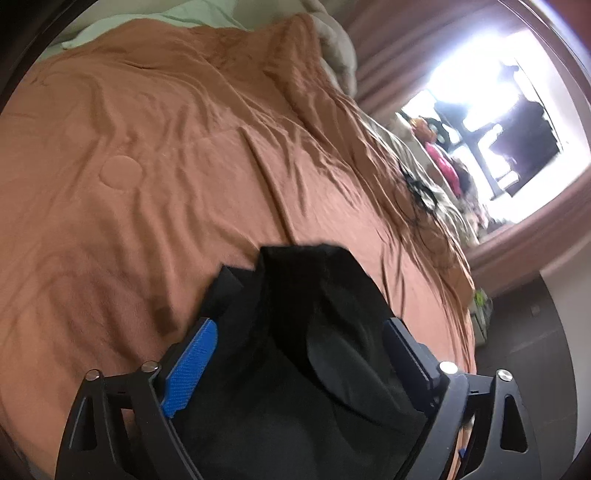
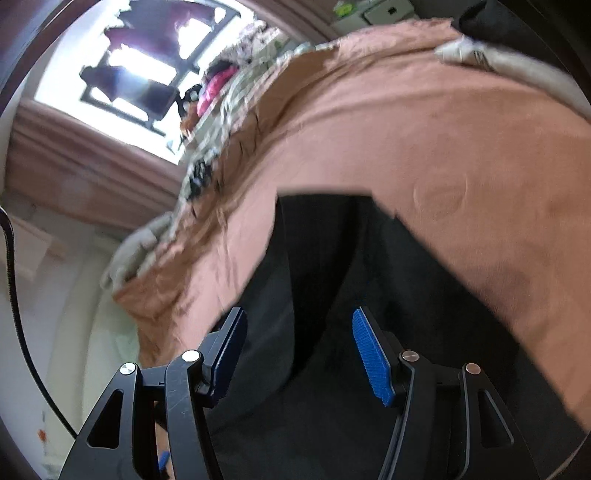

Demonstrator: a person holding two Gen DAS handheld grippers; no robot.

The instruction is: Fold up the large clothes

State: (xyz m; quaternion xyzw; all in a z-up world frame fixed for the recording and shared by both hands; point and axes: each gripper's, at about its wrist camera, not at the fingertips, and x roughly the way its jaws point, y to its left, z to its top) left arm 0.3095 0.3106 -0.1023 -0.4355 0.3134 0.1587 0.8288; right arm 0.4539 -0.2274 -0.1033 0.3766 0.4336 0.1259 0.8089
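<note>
Your left claw points downward with its jaws spread wide, pads pressing nothing. Your right claw tilts down too, jaws parted less widely, gripping nothing.

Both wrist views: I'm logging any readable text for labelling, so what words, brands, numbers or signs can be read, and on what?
None can be read.
Round embossed mark on the orange bedspread: too faint to tell whether it holds letters.
Black garment: no print or tag shows.
Green-and-white boxes past the bed: any print is blurred.
</note>
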